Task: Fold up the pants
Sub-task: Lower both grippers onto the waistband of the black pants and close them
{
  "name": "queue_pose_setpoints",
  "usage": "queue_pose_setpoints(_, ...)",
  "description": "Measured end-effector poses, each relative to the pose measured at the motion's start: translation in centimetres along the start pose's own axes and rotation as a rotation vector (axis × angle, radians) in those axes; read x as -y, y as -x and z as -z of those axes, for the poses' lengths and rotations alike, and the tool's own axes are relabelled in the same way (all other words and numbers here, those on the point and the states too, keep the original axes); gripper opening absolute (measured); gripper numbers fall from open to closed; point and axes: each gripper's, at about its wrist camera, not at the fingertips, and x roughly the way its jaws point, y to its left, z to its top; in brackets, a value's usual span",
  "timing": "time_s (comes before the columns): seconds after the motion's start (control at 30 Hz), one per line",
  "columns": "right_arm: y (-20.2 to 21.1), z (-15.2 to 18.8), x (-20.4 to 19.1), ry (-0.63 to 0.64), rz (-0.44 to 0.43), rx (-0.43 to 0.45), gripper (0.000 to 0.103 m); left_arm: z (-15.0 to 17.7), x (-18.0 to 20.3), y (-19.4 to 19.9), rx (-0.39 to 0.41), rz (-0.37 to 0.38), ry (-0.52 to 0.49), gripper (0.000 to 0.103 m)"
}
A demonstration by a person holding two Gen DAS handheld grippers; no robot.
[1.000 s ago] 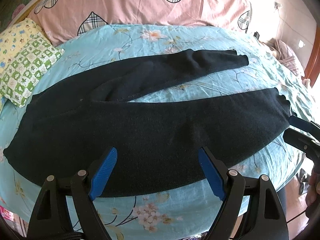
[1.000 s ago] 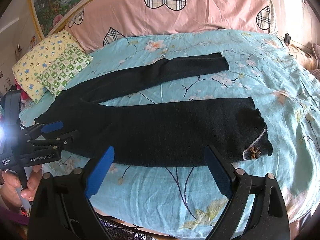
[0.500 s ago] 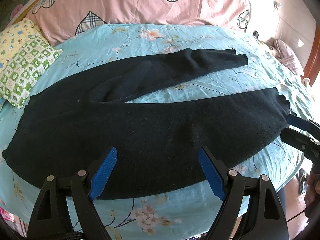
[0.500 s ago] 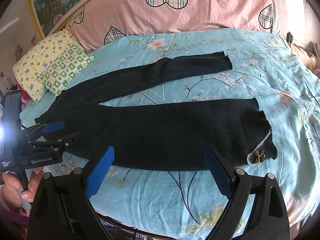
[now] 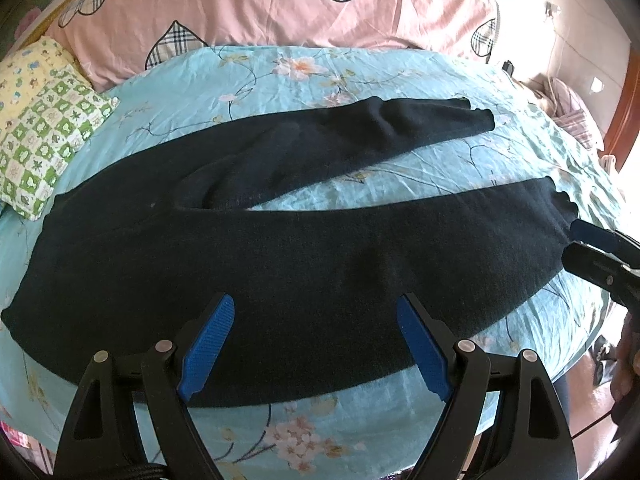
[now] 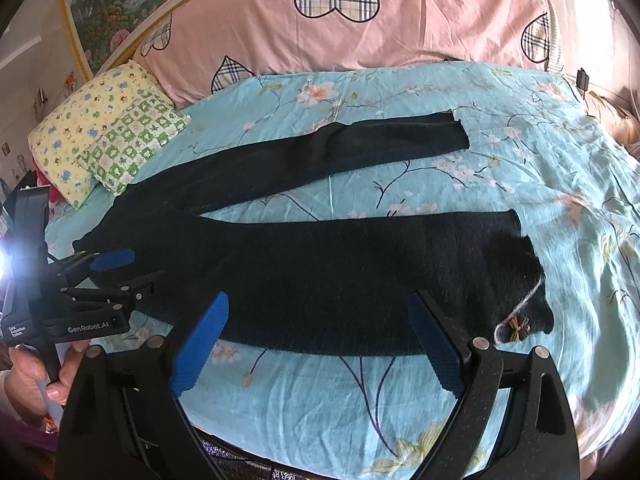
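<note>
Black pants [image 5: 320, 252] lie flat on the bed, waist to the left and both legs [image 6: 320, 160] spread apart toward the right. The near leg's cuff carries a small bow [image 6: 518, 326]. My left gripper [image 5: 314, 320] hovers open over the near leg close to the bed's front edge, with nothing between its blue pads [image 5: 208, 344]. My right gripper [image 6: 318, 312] is open too, above the lower edge of the near leg, left of the cuff. In the left wrist view the right gripper [image 5: 570, 240] shows by the cuff. In the right wrist view the left gripper [image 6: 148, 266] shows by the waist.
The bed has a light blue floral sheet [image 5: 360, 80]. A pink quilt with plaid hearts [image 5: 280, 12] lies along the back, and a yellow and green pillow [image 6: 108, 140] sits at the back left. A hand [image 6: 32, 376] holds the left gripper's handle. A painting [image 6: 120, 0] hangs behind.
</note>
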Motion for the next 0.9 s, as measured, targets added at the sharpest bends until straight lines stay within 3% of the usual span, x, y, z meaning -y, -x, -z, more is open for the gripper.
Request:
queue_pose_setpoints(0.43, -1.7, -4.1, 3.4, -0.059, -0.025, -0.001, 0.091, -4.0, -1.2, -1.7, 0.004, 0.023, -0.057, 0.084)
queue_pose_setpoints(0.9, -5.2, -12.1, 8.9, -0.102, -0.024, -0.008, 0.092, -12.5, -2.2, -6.5, -0.012, 0.074, -0.203, 0.084)
